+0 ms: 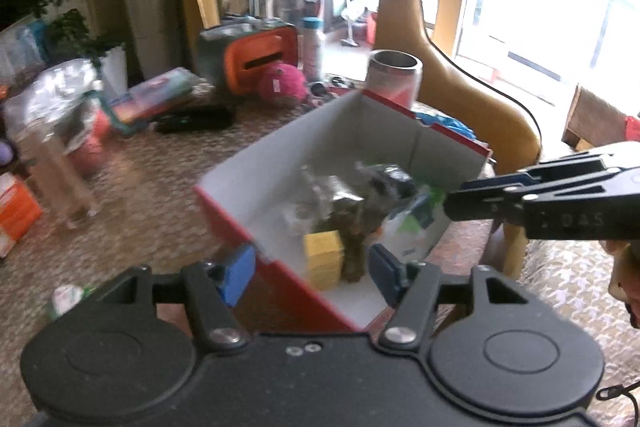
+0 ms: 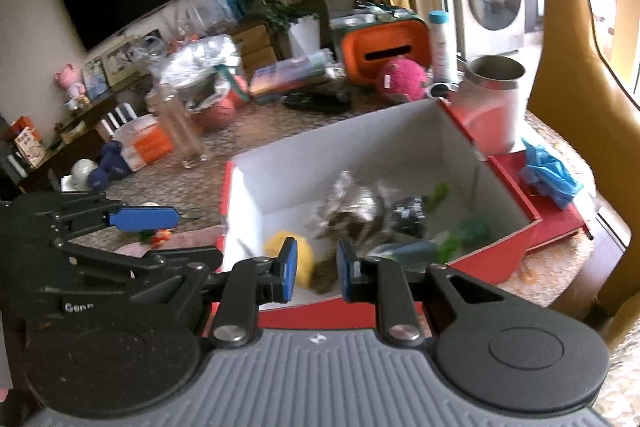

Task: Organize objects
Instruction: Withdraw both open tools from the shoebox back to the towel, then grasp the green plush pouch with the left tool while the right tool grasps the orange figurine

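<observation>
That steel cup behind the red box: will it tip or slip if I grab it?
The steel cup stands upright and looks empty, so probably light. Its smooth, rounded wall may slip between jaws. Being tall, it could tip if pushed near the rim.

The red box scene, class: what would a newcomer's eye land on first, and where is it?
The open red box with white walls sits mid-table, holding a yellow block and crinkly packets. Behind it stand a metal cup, a pink plush ball and an orange case. The left gripper and right gripper hover empty.

"DAS" on right claw [image 1: 452,203]; "Gen" on left claw [image 2: 176,227] (partly cut).
</observation>
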Motion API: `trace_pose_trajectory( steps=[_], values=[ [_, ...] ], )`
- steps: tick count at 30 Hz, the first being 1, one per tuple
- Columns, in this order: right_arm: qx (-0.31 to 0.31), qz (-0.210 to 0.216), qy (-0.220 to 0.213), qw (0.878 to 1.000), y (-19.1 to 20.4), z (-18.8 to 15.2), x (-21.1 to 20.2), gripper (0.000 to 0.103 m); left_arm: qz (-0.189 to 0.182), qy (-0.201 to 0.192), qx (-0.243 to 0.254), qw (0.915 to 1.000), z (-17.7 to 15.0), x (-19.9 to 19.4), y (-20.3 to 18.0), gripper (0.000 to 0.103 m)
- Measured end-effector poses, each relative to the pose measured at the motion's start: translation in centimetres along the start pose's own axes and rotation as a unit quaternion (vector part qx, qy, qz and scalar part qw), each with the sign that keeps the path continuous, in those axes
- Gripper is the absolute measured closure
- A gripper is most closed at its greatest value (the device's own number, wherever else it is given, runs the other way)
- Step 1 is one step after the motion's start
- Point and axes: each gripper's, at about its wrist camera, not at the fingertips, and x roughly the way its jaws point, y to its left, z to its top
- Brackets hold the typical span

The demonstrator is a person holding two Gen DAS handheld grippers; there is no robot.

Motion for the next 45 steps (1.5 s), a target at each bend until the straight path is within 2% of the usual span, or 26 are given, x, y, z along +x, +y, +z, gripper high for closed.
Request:
trace_pose_trajectory(
  steps=[2, 6, 10, 18, 19, 22, 26, 29, 36, 45],
  values=[
    [0.000, 0.008, -0.001, 1.000, 1.1, -0.3, 0.0, 0.083, 0.009, -0.005, -0.007, 0.9999, -0.6, -1.0, 1.1, 0.036],
    [-0.011, 0.025, 0.004, 1.000, 3.6, -0.8, 0.3, 0.083, 0.031, -0.010, -0.020, 0.9993, -1.9, -2.8, 3.6, 0.025],
    [-0.024, 0.040, 0.016, 0.999, 6.0, -1.3, 1.1, 0.073, 0.047, -0.016, -0.033, 0.9982, -3.2, -4.0, 6.1, 0.023],
    [-0.034, 0.059, 0.033, 0.997, 9.8, -1.5, 3.4, 0.072, 0.065, -0.004, -0.074, 0.9952, -5.6, -4.9, 11.5, 0.016],
    [-0.036, 0.063, 0.035, 0.997, 10.3, -1.5, 3.7, 0.070, 0.067, -0.002, -0.079, 0.9946, -5.9, -4.9, 12.2, 0.015],
    [-0.041, 0.068, 0.027, 0.996, 11.6, -1.6, 4.5, 0.045, 0.075, 0.001, -0.096, 0.9926, -6.6, -5.1, 14.2, 0.014],
    [-0.056, 0.075, 0.031, 0.995, 13.5, -1.5, 5.7, 0.042, 0.082, 0.002, -0.113, 0.9902, -7.5, -5.3, 16.7, 0.011],
    [-0.079, 0.072, 0.033, 0.994, 15.1, -1.5, 6.9, 0.037, 0.088, 0.001, -0.127, 0.9880, -8.0, -5.3, 18.4, 0.003],
    [-0.136, 0.077, 0.042, 0.987, 18.9, -1.9, 11.2, 0.031, 0.118, 0.001, -0.157, 0.9805, -8.4, -3.0, 22.6, 0.001],
    [-0.177, 0.078, 0.071, 0.979, 22.3, -2.1, 18.8, 0.031, 0.118, 0.027, -0.186, 0.9752, -8.3, 2.5, 26.9, 0.001]
  ],
)
